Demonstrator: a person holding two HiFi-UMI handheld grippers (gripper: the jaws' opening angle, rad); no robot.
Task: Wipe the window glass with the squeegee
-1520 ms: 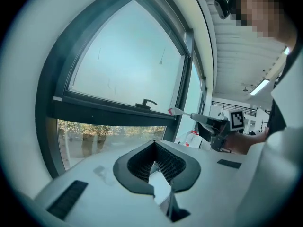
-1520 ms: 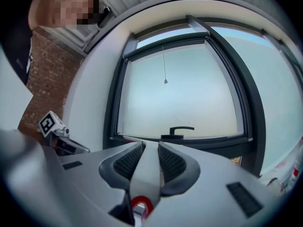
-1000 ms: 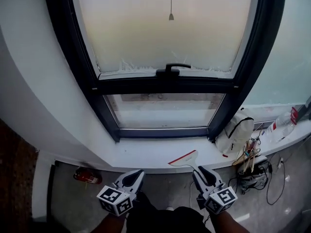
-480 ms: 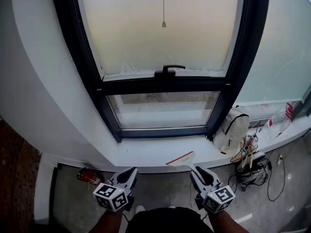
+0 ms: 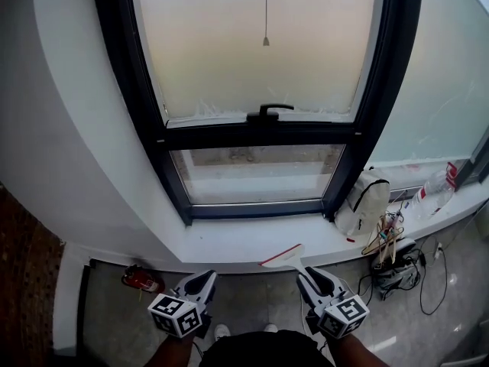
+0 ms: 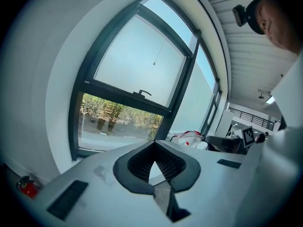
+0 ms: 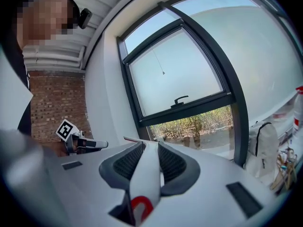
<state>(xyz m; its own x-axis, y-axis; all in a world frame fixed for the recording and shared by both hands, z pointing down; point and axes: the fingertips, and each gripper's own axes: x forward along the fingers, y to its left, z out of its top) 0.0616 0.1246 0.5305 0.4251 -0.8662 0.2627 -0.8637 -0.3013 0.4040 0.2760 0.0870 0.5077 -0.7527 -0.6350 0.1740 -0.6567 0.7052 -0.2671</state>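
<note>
Trouble, if it comes, starts in the grip. The right gripper [image 5: 306, 274] is clamped on the squeegee [image 5: 283, 256] by its slim white handle alone. The blade sticks out ahead, in the air just short of the window sill's [image 5: 229, 245] front edge and well clear of any glass. Held that far back, I'd expect the blade to twist or slide in the pads once it presses on a pane. The left gripper [image 5: 207, 278] hangs beside it with its jaws together and nothing between them, so it gives no support.

On the sill's right end a white bag [image 5: 363, 203] leans against the dark frame. A wide sideways stroke low down could knock it, or the bottle [image 5: 432, 186] beyond it, off the edge.

Past the sill is the clear lower pane [image 5: 256, 173], small and boxed in by its frame, so the blade's ends may bump the uprights. Above it a black window handle [image 5: 269, 112] juts from the crossbar, and a stroke carried across there would catch on it.

Farthest off, the frosted upper pane [image 5: 260, 52] has a ragged-looking lower edge that the rubber might snag. A pull cord [image 5: 266, 17] hangs in front of that pane and could tangle with the blade.
</note>
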